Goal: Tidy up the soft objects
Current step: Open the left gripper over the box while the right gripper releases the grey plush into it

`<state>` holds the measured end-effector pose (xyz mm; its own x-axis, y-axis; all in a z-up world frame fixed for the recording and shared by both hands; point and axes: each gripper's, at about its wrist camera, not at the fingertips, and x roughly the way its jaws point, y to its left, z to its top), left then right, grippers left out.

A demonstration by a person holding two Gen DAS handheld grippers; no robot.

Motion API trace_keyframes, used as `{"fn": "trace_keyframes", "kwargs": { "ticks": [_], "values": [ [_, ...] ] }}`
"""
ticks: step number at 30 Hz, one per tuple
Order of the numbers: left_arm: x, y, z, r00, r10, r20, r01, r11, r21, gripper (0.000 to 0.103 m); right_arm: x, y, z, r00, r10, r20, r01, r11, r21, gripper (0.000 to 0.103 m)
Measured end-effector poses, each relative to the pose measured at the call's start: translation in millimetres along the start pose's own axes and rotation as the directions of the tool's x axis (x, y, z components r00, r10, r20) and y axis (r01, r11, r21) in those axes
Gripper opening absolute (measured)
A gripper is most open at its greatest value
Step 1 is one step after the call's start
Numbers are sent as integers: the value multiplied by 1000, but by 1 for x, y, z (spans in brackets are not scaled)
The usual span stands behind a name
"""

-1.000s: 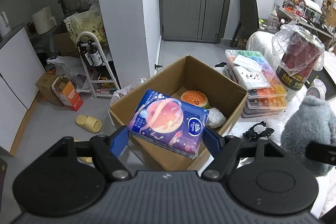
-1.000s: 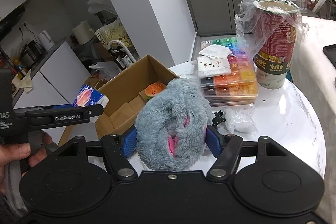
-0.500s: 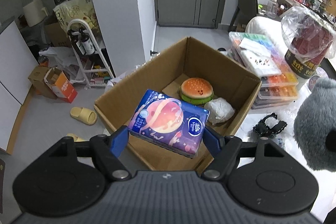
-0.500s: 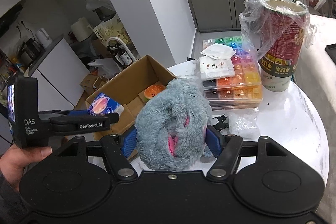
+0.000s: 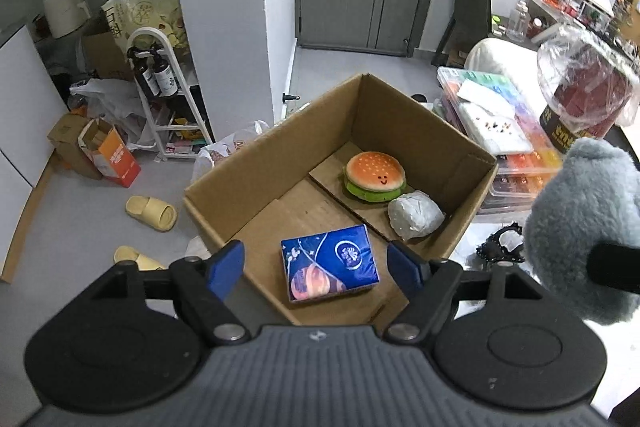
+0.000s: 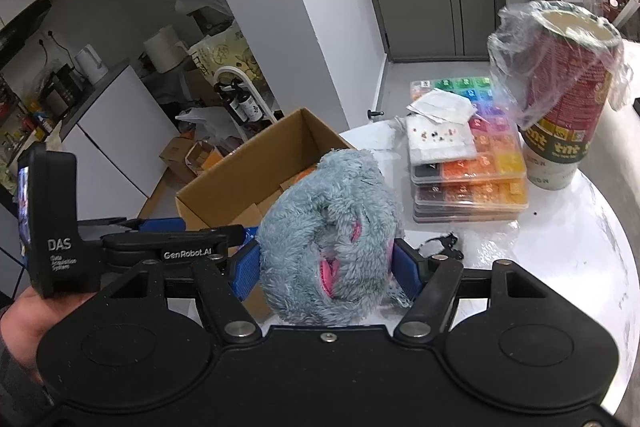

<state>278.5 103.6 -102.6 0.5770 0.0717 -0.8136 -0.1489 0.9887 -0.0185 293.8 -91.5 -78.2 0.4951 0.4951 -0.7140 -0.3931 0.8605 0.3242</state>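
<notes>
An open cardboard box holds a burger plush, a white wrapped lump and a blue tissue pack lying flat on its floor. My left gripper is open and empty, above the box's near edge over the pack. My right gripper is shut on a grey fluffy plush with pink patches, held beside the box at the table's edge. The plush also shows in the left wrist view.
On the white round table stand stacked bead organizers, a wrapped red cup and a small black item. Slippers, small boxes and a rack sit on the floor to the left.
My left gripper has opened and the tissue pack has dropped onto the box floor. The right gripper with the plush has moved closer to the box.
</notes>
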Motion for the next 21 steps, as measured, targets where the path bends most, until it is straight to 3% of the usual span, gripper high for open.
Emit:
{"fn": "trace_keyframes", "kwargs": {
  "ticks": [10, 21],
  "values": [
    [-20, 19, -6, 1000, 26, 11, -25, 997, -70, 78, 7, 20, 17, 999, 35, -5, -35, 998, -50, 66],
    [-32, 62, -12, 996, 89, 4, -87, 978, -188, 78, 42, 52, 26, 995, 81, -54, -86, 991, -99, 66]
  ]
}}
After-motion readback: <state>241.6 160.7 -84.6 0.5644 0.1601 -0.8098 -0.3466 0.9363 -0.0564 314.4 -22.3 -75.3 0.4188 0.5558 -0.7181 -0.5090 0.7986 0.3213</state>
